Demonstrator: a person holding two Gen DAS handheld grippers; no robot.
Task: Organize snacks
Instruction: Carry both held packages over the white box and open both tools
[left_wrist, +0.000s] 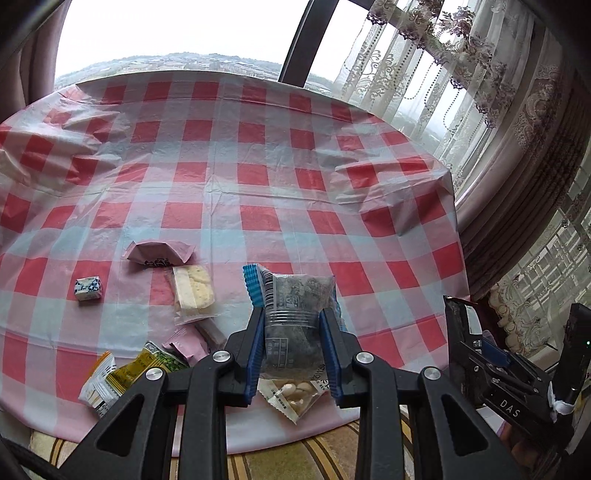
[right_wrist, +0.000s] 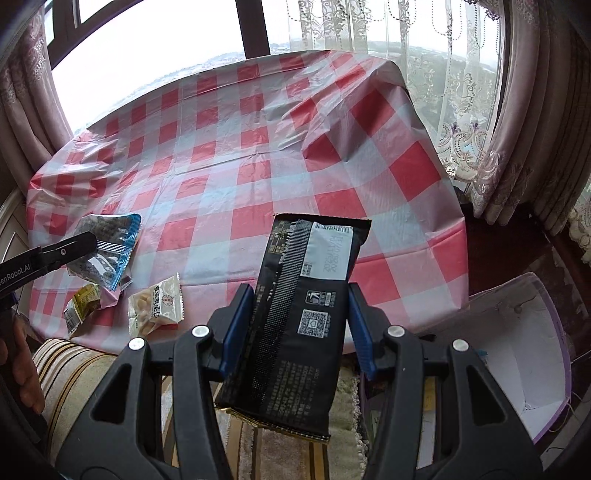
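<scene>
Checked tablecloth (left_wrist: 258, 166); left claw (left_wrist: 293, 332) grips clear packet (left_wrist: 299, 317), right claw (right_wrist: 299, 325) black packet (right_wrist: 306, 295).

"DAS" stands in white letters on the right claw (left_wrist: 476, 347) body, at the lower right of the left wrist view. "enRobot.AI" reads along the left claw (right_wrist: 96, 242) arm at the left edge of the right wrist view, its start cut off. The black pack (right_wrist: 306, 314) at centre bears a QR code, a small boxed mark and a printed date that looks like 2025, otherwise too blurred. The dark pouch (left_wrist: 295, 314) carries a barcode; its small print is unreadable.
</scene>
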